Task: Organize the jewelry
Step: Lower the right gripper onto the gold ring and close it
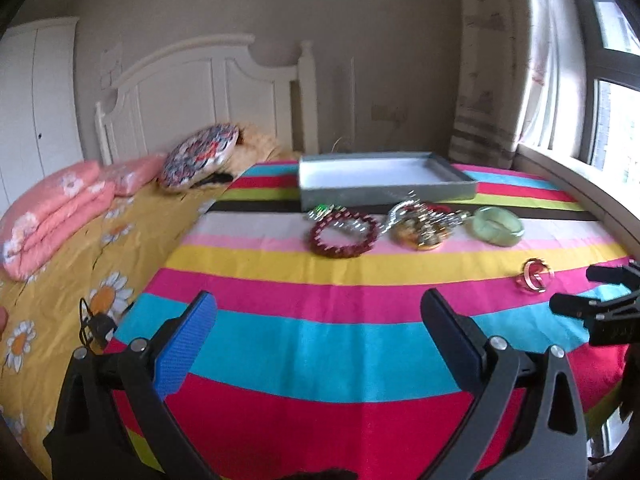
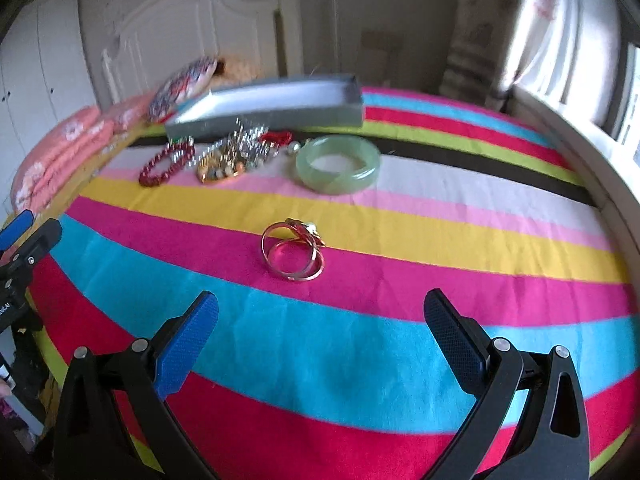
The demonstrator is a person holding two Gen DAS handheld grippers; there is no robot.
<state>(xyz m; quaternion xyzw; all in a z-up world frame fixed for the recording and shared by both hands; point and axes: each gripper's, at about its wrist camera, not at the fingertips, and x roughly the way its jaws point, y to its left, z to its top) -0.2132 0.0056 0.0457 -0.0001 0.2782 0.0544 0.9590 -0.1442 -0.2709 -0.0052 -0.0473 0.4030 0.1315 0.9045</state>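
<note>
A grey shallow box (image 1: 384, 186) (image 2: 280, 110) with a white inside stands at the far side of a striped cloth. In front of it lie a dark red bead bracelet (image 1: 344, 236) (image 2: 166, 164), a heap of gold and silver jewelry (image 1: 424, 224) (image 2: 232, 156) and a green jade bangle (image 1: 498, 226) (image 2: 338, 164). Gold rings (image 1: 534, 276) (image 2: 294, 250) lie apart, nearer to me. My left gripper (image 1: 320, 312) is open and empty above the cloth. My right gripper (image 2: 320, 312) is open and empty just short of the rings; it also shows in the left wrist view (image 1: 592, 288).
The striped cloth (image 1: 320, 344) (image 2: 360, 344) covers a table beside a bed with a yellow flowered sheet (image 1: 80, 264), folded pink quilts (image 1: 52, 208) and a round patterned cushion (image 1: 200, 156). A window ledge (image 1: 580, 184) and a curtain run along the right.
</note>
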